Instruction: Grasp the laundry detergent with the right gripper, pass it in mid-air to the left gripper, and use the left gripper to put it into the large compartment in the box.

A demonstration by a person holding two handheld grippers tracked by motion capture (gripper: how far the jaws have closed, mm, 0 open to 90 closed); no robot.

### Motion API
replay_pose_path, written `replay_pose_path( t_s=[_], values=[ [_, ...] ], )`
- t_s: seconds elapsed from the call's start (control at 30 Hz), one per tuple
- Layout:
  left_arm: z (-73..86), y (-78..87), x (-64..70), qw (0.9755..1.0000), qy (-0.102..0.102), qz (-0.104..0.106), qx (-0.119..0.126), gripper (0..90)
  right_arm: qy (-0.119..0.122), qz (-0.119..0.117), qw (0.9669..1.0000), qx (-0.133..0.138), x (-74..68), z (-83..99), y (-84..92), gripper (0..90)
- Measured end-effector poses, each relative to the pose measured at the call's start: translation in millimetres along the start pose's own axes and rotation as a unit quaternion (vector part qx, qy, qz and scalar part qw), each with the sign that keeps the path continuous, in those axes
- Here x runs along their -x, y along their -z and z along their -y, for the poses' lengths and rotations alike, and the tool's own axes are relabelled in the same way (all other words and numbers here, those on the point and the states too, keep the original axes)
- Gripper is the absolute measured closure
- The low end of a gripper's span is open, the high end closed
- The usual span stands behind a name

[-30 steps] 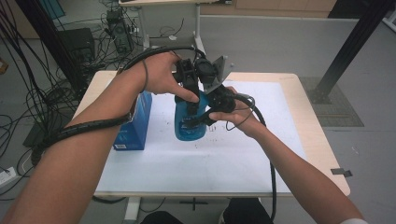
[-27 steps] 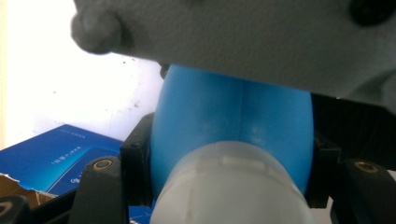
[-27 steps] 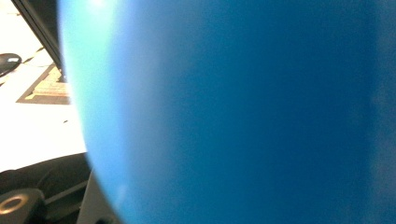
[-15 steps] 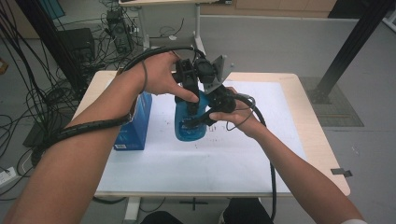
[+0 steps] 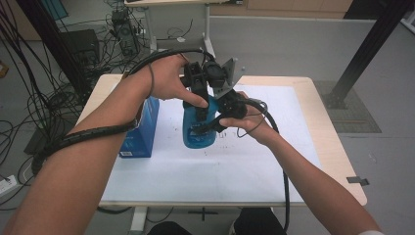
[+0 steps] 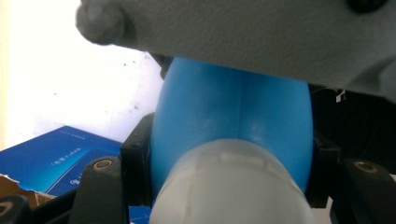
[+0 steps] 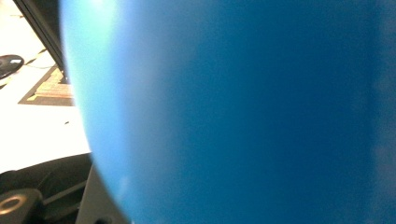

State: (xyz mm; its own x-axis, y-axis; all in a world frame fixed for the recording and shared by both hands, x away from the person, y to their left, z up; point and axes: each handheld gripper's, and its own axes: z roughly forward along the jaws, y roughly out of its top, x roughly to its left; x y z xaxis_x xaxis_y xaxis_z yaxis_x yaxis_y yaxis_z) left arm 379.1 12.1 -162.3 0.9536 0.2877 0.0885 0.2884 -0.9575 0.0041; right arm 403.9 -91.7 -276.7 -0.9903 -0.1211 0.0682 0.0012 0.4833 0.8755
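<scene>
A blue box (image 5: 141, 128) stands upright near the left edge of the counter (image 5: 323, 142), on the white sheet (image 5: 195, 171) that covers most of the top. Just to its right, a strip of bare sheet separates it from a blue bottle (image 5: 198, 128) held near the middle of the counter. The left gripper (image 5: 199, 95) comes down from above; its jaws are clamped on the bottle's upper part just below the white cap (image 6: 229, 186). The right gripper (image 5: 210, 126) reaches in from the right, its jaws closed against the bottle's side. Whether the bottle's base touches the sheet cannot be told, nor what the bottle holds. Right of the hands, the sheet and wooden counter edge lie open, as does the near edge.
</scene>
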Motion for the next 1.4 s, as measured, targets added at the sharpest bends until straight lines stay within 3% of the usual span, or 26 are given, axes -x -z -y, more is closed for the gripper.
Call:
replay_pose_path(
  t_s=[1.4],
  values=[
    [0.3, 2.1, 1.7, 1.0, -0.001, 0.004, 0.004, 37.7, 0.001, -0.002, 1.0, 0.003, -2.6, 0.4, 2.5, 41.8]
  ],
)
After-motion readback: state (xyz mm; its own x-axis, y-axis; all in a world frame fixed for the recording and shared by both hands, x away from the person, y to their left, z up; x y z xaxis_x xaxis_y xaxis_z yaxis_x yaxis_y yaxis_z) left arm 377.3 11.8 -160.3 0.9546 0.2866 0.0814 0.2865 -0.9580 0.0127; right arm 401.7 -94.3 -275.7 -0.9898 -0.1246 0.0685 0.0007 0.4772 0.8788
